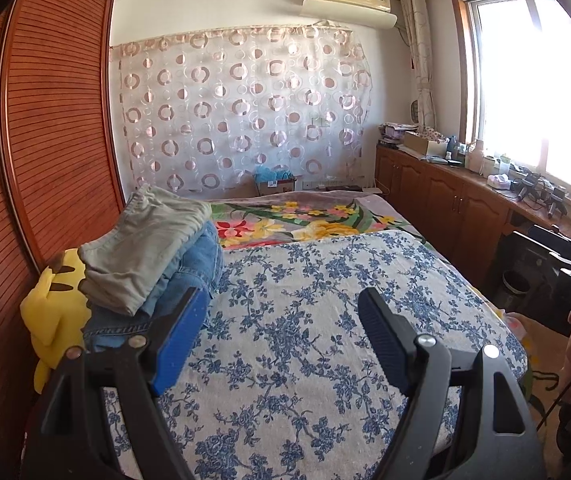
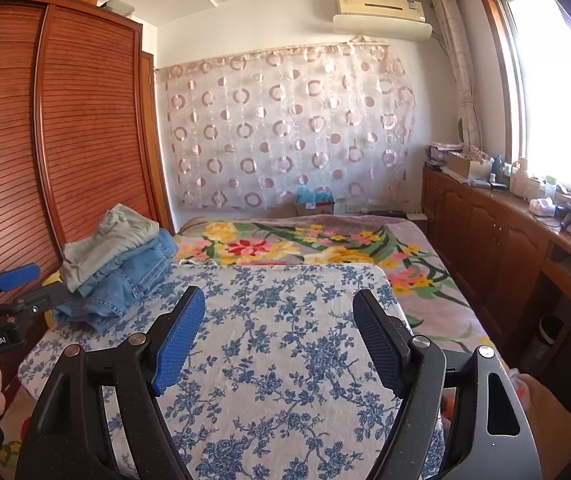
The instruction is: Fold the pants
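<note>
Since the folded grey-green cotton pants (image 1: 145, 248) already top the stack of blue denim jeans (image 2: 129, 276) at the left edge of the blue-flowered white bedspread (image 1: 305, 320), out of the working area, both the left gripper (image 1: 285, 336) and right gripper (image 2: 277, 336) hover empty, jaws spread wide.

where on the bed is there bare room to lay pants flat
The blue-flowered white cover lies bare from the stack of folded grey and denim pants at its left edge across to its right edge. The bright floral blanket behind is bare too. Crowded: that left edge, the wooden window counter.
</note>
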Action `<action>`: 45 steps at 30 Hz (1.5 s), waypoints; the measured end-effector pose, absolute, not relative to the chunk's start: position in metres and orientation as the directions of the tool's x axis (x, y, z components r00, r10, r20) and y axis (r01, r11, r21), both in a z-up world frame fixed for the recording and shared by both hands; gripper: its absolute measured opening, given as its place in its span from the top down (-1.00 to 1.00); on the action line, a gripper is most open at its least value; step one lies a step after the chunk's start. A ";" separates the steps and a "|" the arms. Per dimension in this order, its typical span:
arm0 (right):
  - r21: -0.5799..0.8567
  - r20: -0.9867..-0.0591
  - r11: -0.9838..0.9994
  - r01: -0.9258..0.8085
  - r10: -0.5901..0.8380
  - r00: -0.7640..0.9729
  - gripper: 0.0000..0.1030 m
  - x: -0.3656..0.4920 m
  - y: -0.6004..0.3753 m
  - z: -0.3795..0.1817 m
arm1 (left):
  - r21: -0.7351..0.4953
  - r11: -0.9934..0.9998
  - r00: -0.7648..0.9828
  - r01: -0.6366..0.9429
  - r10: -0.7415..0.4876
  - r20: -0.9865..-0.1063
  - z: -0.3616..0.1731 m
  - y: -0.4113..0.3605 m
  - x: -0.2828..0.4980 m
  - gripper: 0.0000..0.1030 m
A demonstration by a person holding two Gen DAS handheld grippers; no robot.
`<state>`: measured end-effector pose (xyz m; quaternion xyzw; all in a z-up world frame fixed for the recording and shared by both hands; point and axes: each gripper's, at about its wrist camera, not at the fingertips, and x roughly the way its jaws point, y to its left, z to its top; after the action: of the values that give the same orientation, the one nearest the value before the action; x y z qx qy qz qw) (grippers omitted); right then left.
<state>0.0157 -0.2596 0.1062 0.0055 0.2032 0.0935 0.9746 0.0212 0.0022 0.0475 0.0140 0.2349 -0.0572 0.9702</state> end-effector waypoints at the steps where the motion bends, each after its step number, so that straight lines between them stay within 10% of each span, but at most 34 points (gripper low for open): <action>1: 0.042 -0.397 0.983 -0.178 0.180 0.900 -0.52 0.014 -0.259 0.106 | -0.004 0.993 0.882 0.117 -0.106 -0.459 0.046 0.003 0.022 -0.53; 45: 0.036 -0.395 0.983 -0.180 0.180 0.901 -0.52 0.010 -0.257 0.108 | -0.016 0.995 0.887 0.103 -0.099 -0.452 0.046 0.011 0.017 -0.53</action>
<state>0.0103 -0.2571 0.1076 -0.0007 0.2028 0.0923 0.9749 0.0174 0.0105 0.0460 0.0042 0.2323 -0.0521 0.9712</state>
